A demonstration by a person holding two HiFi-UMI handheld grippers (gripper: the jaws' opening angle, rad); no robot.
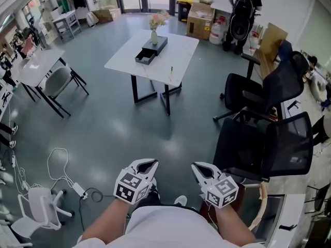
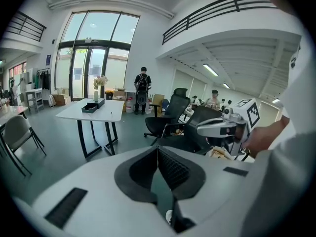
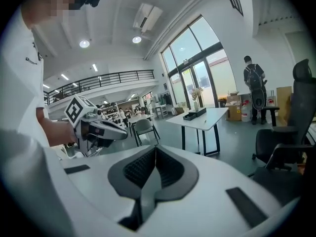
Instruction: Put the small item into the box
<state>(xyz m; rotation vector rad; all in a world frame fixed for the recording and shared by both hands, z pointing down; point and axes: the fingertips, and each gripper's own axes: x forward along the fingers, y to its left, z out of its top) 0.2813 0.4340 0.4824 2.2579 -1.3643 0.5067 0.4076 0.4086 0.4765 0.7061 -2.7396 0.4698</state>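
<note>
Approach comes first: we stand well apart from the white table (image 1: pixel 181 45), where the black box (image 1: pixel 151 49) sits beside a flower vase (image 1: pixel 154 35). A thin dark small item (image 1: pixel 171 70), too small to identify, lies near the table's front edge. The left gripper (image 1: pixel 149 165) and right gripper (image 1: pixel 198 167) sit at our waist, jaws together, empty. We should walk close, then open 1 gripper squarely over the item.

small item (image 1: pixel 171 70) — too small to identify | box (image 1: pixel 146 56) contents — not discernible | forearms (image 1: pixel 103 225) cut by bottom edge
</note>
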